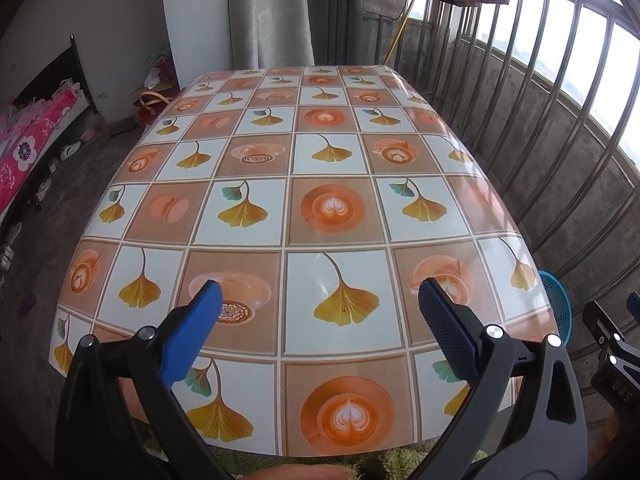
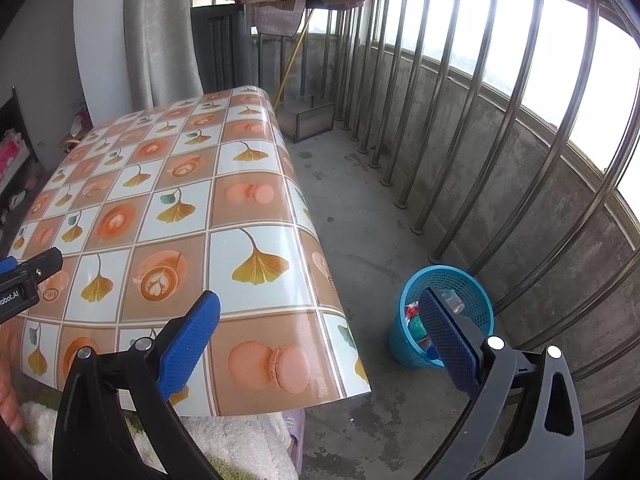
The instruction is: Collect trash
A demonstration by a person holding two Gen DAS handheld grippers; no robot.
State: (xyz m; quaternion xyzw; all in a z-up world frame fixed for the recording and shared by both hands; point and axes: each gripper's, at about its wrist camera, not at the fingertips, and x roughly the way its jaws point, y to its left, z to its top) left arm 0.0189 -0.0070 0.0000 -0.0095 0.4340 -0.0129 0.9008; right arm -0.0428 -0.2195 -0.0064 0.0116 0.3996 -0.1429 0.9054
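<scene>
A table (image 1: 328,160) under a glossy cloth printed with ginkgo leaves and coffee cups fills the left wrist view, and I see nothing lying on it. My left gripper (image 1: 320,300) hangs open over its near end, nothing between the blue pads. My right gripper (image 2: 320,308) is open too, held over the table's near right corner (image 2: 344,380) and the floor beside it. A blue mesh bin (image 2: 476,292) stands on the concrete floor right of the table, with several scraps of trash (image 2: 416,316) inside. The bin's rim (image 1: 558,300) shows past the table's right edge.
A steel balcony railing (image 2: 480,128) and low concrete wall run along the right. A metal dustpan (image 2: 308,120) sits on the floor beyond the table. Curtain (image 1: 276,12) at the back, a bed (image 1: 28,148) far left. Slippers and a towel (image 2: 240,444) lie below the near edge.
</scene>
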